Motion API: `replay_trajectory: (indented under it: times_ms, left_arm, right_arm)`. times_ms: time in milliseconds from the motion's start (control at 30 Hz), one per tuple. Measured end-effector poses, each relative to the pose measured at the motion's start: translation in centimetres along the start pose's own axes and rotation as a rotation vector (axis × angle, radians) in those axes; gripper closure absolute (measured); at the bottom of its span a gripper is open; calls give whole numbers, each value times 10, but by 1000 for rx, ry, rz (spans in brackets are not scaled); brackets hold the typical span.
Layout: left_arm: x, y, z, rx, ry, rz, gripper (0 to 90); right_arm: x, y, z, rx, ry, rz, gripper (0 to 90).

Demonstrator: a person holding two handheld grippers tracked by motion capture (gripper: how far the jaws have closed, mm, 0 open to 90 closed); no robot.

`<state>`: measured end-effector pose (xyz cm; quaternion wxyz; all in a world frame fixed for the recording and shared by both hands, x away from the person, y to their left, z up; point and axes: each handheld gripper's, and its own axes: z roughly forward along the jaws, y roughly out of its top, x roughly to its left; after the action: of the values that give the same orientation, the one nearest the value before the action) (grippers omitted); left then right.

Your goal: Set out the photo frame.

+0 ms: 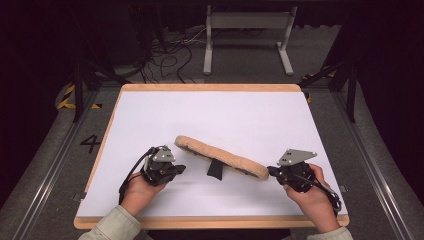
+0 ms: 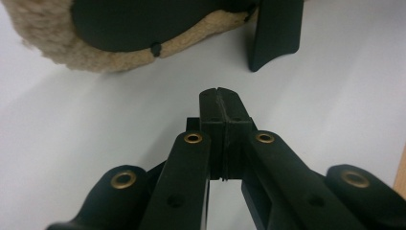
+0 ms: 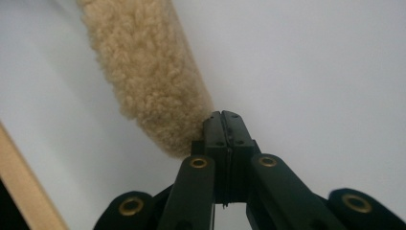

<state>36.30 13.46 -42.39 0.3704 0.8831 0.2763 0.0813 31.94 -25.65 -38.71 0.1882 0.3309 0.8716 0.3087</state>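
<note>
A long tan fleece pad (image 1: 220, 155) with a black underside and a black strap (image 1: 216, 169) lies slanted across the middle of the white table top (image 1: 210, 115). My left gripper (image 1: 181, 168) rests on the table just short of the pad's left end, jaws shut and empty. In the left gripper view its shut tips (image 2: 220, 93) point at the fleece edge (image 2: 72, 52) and the black strap (image 2: 275, 36). My right gripper (image 1: 270, 171) is shut, its tips against the pad's right end. In the right gripper view the shut tips (image 3: 223, 116) touch the fleece (image 3: 148, 72).
The white top has a wooden rim (image 1: 210, 220) all round. Behind the table stand a grey metal frame (image 1: 247, 35) and loose cables (image 1: 165, 60) on the floor. Dark rails run along both sides.
</note>
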Motion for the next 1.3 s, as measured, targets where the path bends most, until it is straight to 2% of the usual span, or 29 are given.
replay_trajectory:
  times_ms: [200,267,367,400,433,467,567,633,767,833,933,1033,1067,1200,1300]
  left_arm:
    - [-10,7,2,-7,-18,14,900]
    - [-17,10,4,-16,-34,25,900]
    - [-19,12,6,-20,-51,29,900]
    - [-23,14,10,-30,-80,23,900]
    - [-23,14,10,-30,-80,23,900]
    - [-26,16,14,-36,-105,21,900]
    - [-33,19,20,-38,-117,34,900]
    - [-39,22,25,-39,-126,42,900]
    - [-54,28,41,-28,-115,57,900]
    - [-57,30,45,-21,-123,49,900]
    - [-65,36,59,-14,-112,54,900]
    - [-76,41,72,10,-54,53,900]
    - [-78,41,74,12,-47,52,900]
    - [-79,45,81,-2,-59,30,900]
    - [-77,45,87,3,-52,24,900]
  right_arm:
    - [10,-4,-4,-8,44,-6,900]
    - [13,-4,-4,-5,60,-11,900]
    - [15,-4,-4,-9,72,-14,900]
    - [16,-4,-3,-9,80,-16,900]
    - [16,-4,-3,-10,79,-10,900]
    - [15,-4,-3,-10,76,-6,900]
    - [13,-4,-3,-17,63,2,900]
    - [8,-6,-4,-36,16,32,900]
    - [1,-11,-6,-52,-19,77,900]
    - [0,-12,-7,-53,-23,79,900]
    - [-2,-14,-8,-57,-32,93,900]
    - [-2,-16,-7,-56,-33,95,900]
    - [-2,-16,-7,-55,-34,95,900]
    - [-2,-16,-8,-56,-36,98,900]
    - [-1,-16,-7,-55,-33,95,900]
